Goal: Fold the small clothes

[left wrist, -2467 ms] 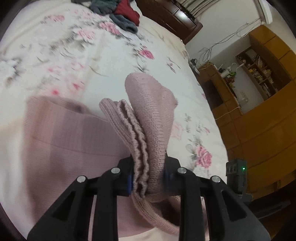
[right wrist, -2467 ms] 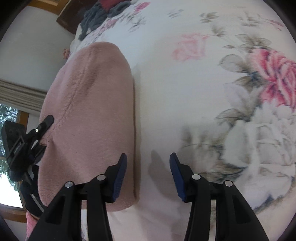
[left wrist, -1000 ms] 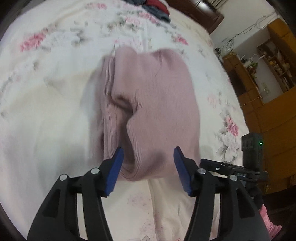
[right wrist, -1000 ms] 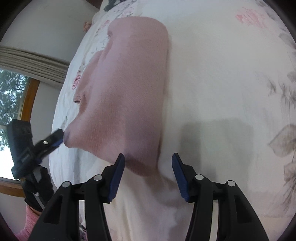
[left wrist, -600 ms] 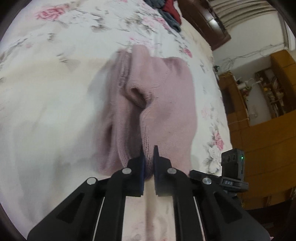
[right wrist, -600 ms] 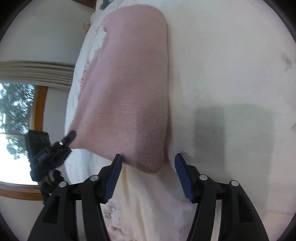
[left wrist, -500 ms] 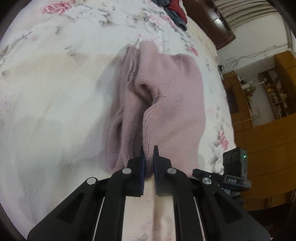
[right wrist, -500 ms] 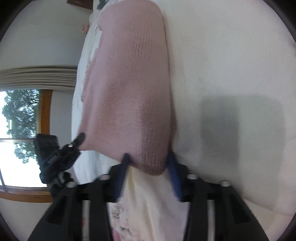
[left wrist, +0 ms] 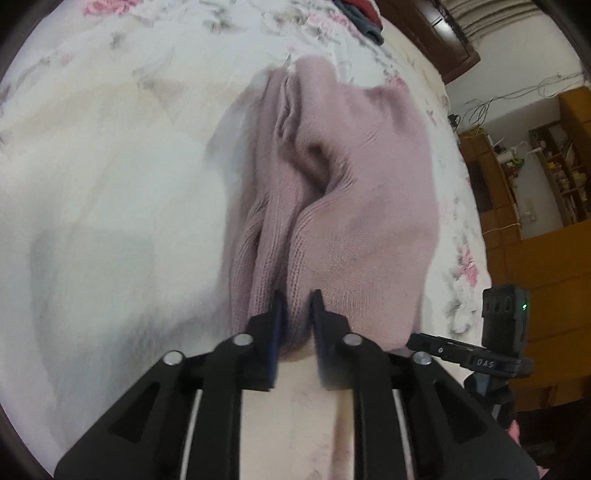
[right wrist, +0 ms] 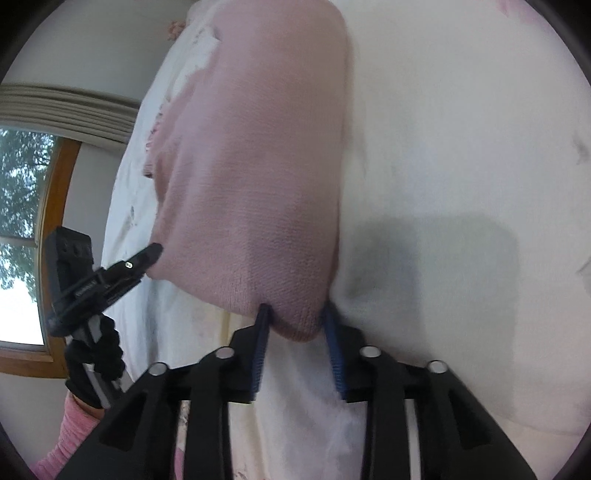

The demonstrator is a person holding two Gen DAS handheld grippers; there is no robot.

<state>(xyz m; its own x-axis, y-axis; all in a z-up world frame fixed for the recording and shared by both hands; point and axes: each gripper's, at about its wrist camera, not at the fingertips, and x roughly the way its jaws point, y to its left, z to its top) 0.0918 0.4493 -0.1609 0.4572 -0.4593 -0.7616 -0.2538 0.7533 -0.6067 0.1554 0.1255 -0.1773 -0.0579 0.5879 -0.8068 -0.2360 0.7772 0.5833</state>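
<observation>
Left wrist view: we have the left gripper (left wrist: 295, 314) pinching a bunched ridge of the pink knit garment (left wrist: 354, 206) at its near hem, the jaws pressed close with only a fold of ribbed fabric between them. The garment lies on the floral bedsheet (left wrist: 110, 192), stretching straight away from us, its long axis running from our claws toward the far dark clothes pile (left wrist: 364, 14). It looks partly folded already, with layered ribbed edges along its left side and a smoother panel on the right.

In the right wrist view we see the right gripper (right wrist: 297, 325) closed around the other near corner of the same hem; its blue pads bite the knit on either side, set a little wider than the left pair. The left gripper shows there too, at the garment's left corner, held by a gloved hand (right wrist: 92, 373) with a pink sleeve (right wrist: 70, 439) below.

We judge both claws equally near, each on one end of the near hem, so carrying that edge forward along the long axis would halve the garment
</observation>
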